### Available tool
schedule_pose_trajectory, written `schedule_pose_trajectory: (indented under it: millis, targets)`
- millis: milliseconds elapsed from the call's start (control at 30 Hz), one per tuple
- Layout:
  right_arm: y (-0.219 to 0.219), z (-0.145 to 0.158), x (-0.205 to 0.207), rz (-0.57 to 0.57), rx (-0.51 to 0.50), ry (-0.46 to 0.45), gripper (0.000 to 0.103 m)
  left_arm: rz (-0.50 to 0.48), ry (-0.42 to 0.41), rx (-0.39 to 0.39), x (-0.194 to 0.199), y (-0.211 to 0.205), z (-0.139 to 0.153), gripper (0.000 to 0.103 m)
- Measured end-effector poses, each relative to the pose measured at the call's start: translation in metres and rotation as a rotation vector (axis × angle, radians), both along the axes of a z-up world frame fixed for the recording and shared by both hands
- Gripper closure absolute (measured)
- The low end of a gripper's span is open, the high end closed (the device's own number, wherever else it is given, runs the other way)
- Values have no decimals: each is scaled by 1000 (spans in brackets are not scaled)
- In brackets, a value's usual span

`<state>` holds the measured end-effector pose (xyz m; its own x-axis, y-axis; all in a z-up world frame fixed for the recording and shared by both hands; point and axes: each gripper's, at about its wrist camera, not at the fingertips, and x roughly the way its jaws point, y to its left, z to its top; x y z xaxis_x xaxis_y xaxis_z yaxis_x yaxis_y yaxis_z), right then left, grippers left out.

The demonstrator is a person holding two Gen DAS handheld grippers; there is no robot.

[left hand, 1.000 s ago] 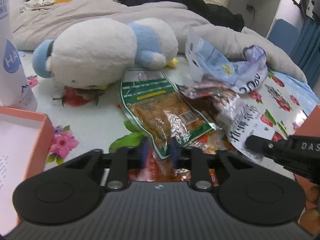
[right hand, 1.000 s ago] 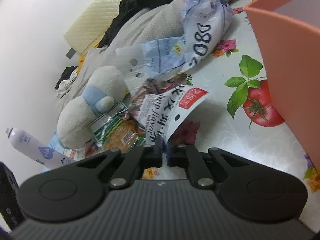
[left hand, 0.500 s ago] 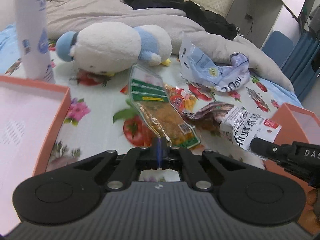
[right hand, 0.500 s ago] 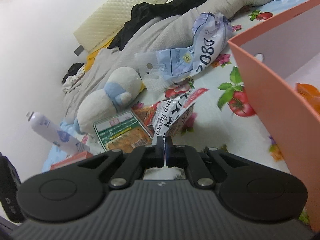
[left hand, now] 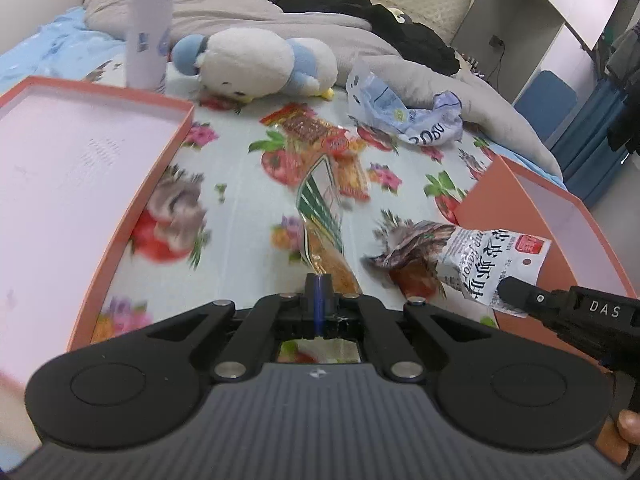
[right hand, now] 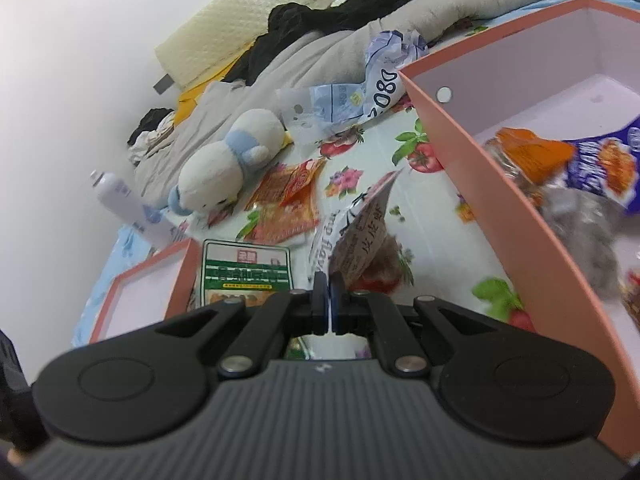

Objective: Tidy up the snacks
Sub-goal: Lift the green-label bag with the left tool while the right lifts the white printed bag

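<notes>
Landmark = plush penguin (left hand: 256,65), lying on its side at far end of the fruit-print sheet (left hand: 240,216).

L→R, left wrist view:
- Shallow orange box lid (left hand: 80,184), pink inside, near-left of plush; nothing seen in it.
- White spray bottle (left hand: 149,24) upright just left of plush, behind lid's far edge.
- Left gripper (left hand: 319,280) near side of plush, fingers pinched shut on bottom edge of green-striped snack pack (left hand: 320,216). Pack raised edge-on, clear of sheet, motion-blurred.
- Red/orange snack packs (left hand: 316,132) flat on sheet btwn plush and the held green pack, overlapping each other.
- Crumpled blue-white bag (left hand: 404,116) right of plush, against grey blanket (left hand: 248,8).
- Right gripper (left hand: 508,286), tip only in this view, far near-right of plush, clamped on a white printed snack bag (left hand: 488,260) w/ brown crumpled end. Bag off the sheet, at near-left wall of deep orange box (left hand: 516,196).

Right wrist view, same order:
- Lid (right hand: 136,292), then green pack (right hand: 246,272) face-on, both nearer than plush (right hand: 224,168); bottle (right hand: 120,200) left of plush.
- Red/orange packs (right hand: 288,200) just right of plush on sheet (right hand: 400,240).
- Right gripper (right hand: 328,284) fingers closed on the white bag (right hand: 360,232), bag standing up from the tips.
- Blue-white bag (right hand: 360,96) beyond plush to the right.
- Deep box (right hand: 480,184) far right of plush, already w/ snacks inside: orange pack (right hand: 528,148), blue-purple pack (right hand: 600,168), silvery one (right hand: 576,224), blurred.
</notes>
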<state>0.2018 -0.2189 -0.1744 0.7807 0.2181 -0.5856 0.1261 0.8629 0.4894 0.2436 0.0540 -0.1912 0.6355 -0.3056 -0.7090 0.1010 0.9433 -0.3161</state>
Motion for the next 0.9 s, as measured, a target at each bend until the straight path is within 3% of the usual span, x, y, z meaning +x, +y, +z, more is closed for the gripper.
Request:
schedule_pose_trajectory:
  millis: [367,600,900]
  targets:
    - [2,3,-87,79,-32,36,99,22,80,-20,-78,9,2,103]
    - [10,-7,-114,132,-56,81,98,-2,126,41,-92,12,0,103]
    - [13,-13,-121,215,-83,101,90,23,161,82,-93,20,-3,102]
